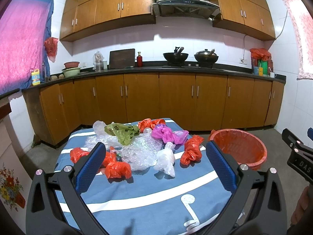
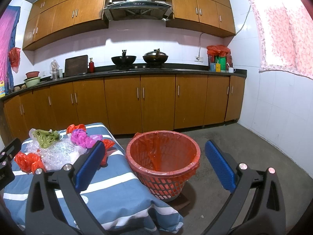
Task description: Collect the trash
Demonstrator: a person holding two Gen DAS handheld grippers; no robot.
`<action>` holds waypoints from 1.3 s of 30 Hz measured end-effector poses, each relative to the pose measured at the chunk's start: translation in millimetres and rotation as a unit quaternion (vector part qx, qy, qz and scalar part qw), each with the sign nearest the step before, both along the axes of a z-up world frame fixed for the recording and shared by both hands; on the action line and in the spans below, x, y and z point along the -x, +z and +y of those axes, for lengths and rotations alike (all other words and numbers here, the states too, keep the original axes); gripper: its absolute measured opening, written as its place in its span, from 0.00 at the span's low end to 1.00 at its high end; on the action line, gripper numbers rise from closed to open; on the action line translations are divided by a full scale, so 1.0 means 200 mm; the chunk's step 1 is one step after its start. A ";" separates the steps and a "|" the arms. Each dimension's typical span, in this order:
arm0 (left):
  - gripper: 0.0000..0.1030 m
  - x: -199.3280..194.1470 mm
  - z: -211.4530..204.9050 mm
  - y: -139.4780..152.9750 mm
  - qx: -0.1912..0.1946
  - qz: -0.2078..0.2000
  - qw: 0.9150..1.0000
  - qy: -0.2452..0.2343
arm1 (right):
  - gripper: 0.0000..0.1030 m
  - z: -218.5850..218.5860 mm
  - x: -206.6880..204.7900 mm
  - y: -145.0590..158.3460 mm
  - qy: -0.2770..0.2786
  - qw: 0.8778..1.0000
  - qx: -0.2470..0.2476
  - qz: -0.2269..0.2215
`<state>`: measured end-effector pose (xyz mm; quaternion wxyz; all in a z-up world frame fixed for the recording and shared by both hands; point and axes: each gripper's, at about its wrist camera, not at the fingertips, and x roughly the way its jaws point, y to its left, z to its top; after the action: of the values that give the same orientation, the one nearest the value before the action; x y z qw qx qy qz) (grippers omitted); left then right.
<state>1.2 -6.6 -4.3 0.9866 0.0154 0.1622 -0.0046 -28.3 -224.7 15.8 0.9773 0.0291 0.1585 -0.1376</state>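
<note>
A small table covered by a blue cloth with white stripes [image 1: 137, 192] is seen in the left wrist view, with crumpled trash spread over its far half. At the left of the pile, a knotted red plastic bag [image 1: 78, 154] is found near the cloth's edge, partly behind the left blue pad. Beside it, a second crumpled red plastic bag [image 1: 117, 169] is seen, touching a sheet of clear bubble wrap [image 1: 138, 152] that is spread across the middle. An olive-green plastic bag with dark paw prints [image 1: 122, 133] is laid over the far part of the bubble wrap. A translucent white plastic bag [image 1: 165, 159] is placed just right of the wrap, and a bright magenta plastic bag [image 1: 168, 134] is seen behind it. Further right, a twisted red plastic bag [image 1: 191, 149] is found near the table's right edge.

The left gripper [image 1: 154, 168] is held above the near half of the cloth, its jaws spread wide and nothing between them.

On the floor just beside the table's right side, a round red plastic basket lined with a red bag [image 2: 163, 173] is stood upright; no trash is visible inside it. The right gripper [image 2: 156, 166] is held over this basket, likewise spread wide and empty.
</note>
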 end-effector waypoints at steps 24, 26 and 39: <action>0.98 0.01 -0.01 0.00 0.000 0.001 1.000 0.000 | 0.96 -0.01 0.00 0.00 0.000 1.000 -0.002 0.000; 0.98 0.01 -0.01 0.00 0.000 0.001 1.000 0.000 | 0.96 -0.01 0.00 0.01 0.000 1.000 -0.003 0.000; 0.98 0.01 -0.01 0.00 0.000 0.001 1.000 0.000 | 0.96 -0.02 0.00 -0.01 0.001 1.000 -0.006 -0.001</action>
<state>0.2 -7.9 -4.1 0.9865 0.0152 0.1630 -0.0050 -29.3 -228.4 14.7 0.9773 0.0345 0.1587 -0.1360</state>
